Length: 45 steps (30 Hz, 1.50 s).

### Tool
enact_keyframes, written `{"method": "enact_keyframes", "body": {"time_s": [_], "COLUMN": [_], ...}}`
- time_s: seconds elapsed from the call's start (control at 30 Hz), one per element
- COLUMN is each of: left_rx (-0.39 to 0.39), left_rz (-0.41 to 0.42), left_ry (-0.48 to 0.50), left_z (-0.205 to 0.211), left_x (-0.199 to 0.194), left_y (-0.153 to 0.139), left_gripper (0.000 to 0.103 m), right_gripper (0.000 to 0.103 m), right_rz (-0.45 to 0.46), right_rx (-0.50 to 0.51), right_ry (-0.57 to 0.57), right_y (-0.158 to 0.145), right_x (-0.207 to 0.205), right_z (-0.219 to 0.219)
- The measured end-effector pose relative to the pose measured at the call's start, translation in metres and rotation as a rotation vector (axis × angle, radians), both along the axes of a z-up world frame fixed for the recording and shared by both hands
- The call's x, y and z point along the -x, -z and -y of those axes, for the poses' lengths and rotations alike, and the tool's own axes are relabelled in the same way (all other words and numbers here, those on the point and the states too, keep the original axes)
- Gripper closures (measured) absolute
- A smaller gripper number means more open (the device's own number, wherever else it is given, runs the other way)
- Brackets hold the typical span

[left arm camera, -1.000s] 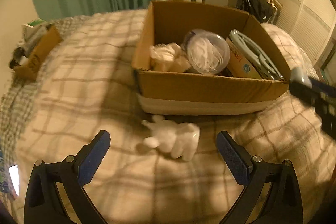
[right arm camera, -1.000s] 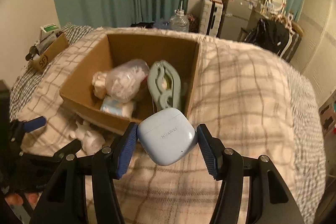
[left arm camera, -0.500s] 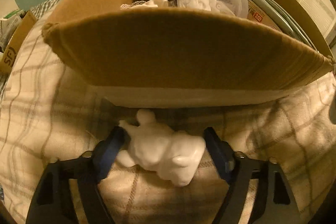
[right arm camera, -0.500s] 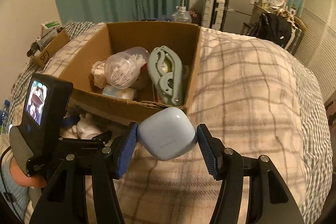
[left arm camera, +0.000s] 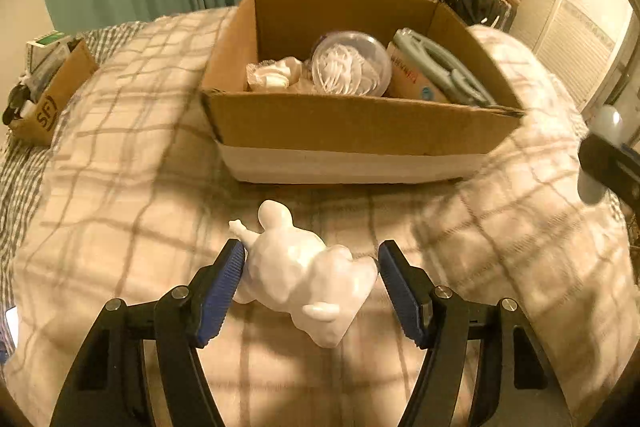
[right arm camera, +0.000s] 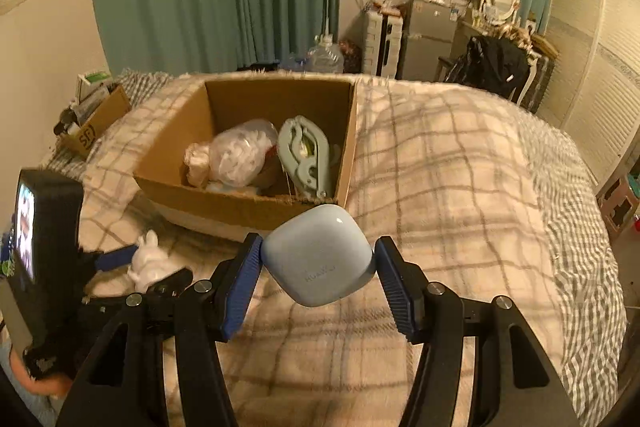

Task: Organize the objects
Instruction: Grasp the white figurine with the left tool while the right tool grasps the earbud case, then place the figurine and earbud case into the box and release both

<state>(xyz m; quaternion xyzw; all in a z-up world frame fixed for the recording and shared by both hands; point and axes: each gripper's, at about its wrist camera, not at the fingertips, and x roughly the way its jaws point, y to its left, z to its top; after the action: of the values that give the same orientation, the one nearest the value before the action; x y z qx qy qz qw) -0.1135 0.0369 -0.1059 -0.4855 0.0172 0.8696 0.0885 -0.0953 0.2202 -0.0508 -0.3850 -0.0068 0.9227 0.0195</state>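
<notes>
Left gripper (left arm camera: pixel 310 275) since lifted back from cardboard box (left arm camera: pixel 360 135), clamped on white figurine (left arm camera: pixel 304 275). Right gripper (right arm camera: pixel 318 267) pinches blue earbud case (right arm camera: pixel 320 255) (both above blanket). Box part-filled; two items left.

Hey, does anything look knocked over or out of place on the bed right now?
Nothing spilled or damaged. The white figurine lies on its side between the left gripper fingers, outside the cardboard box.
</notes>
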Motion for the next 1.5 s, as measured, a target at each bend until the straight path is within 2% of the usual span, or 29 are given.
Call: {"method": "enact_keyframes", "body": {"time_s": [0.27, 0.37, 0.5, 0.63, 0.83, 0.97, 1.1, 1.3, 1.5], "left_rx": [-0.031, -0.059, -0.048, -0.016, -0.055, -0.070, -0.064, -0.070, -0.056], "left_rz": [-0.092, -0.124, -0.188, -0.249, -0.277, -0.270, -0.268, -0.226, -0.167], "left_ry": [0.006, 0.013, 0.020, 0.018, 0.021, 0.024, 0.024, 0.042, 0.030], "left_z": [0.013, 0.019, 0.023, 0.021, 0.013, 0.005, -0.005, -0.018, -0.017], "left_x": [-0.017, -0.018, -0.017, -0.003, 0.046, 0.082, 0.118, 0.154, 0.178], "left_y": [-0.045, -0.062, -0.085, -0.107, -0.128, -0.128, -0.120, -0.084, -0.045], "left_gripper": [0.032, 0.032, 0.032, 0.032, 0.032, 0.032, 0.032, 0.032, 0.032], "right_gripper": [0.046, 0.046, 0.046, 0.046, 0.046, 0.046, 0.046, 0.046, 0.046], "right_rz": [-0.072, -0.089, -0.101, -0.116, -0.131, -0.132, -0.094, -0.024, 0.051], "right_rx": [0.012, 0.015, 0.023, 0.031, 0.083, 0.060, 0.076, 0.082, 0.104], "right_ry": [-0.016, -0.024, -0.053, -0.074, -0.076, -0.080, -0.091, -0.121, -0.135], "right_y": [-0.039, -0.049, -0.062, -0.078, -0.098, -0.099, -0.087, -0.048, 0.000], "right_x": [-0.017, -0.016, -0.008, 0.011, 0.055, 0.091, 0.132, 0.183, 0.212], "right_z": [0.012, 0.017, 0.024, 0.025, 0.011, 0.004, -0.003, -0.002, -0.003]}}
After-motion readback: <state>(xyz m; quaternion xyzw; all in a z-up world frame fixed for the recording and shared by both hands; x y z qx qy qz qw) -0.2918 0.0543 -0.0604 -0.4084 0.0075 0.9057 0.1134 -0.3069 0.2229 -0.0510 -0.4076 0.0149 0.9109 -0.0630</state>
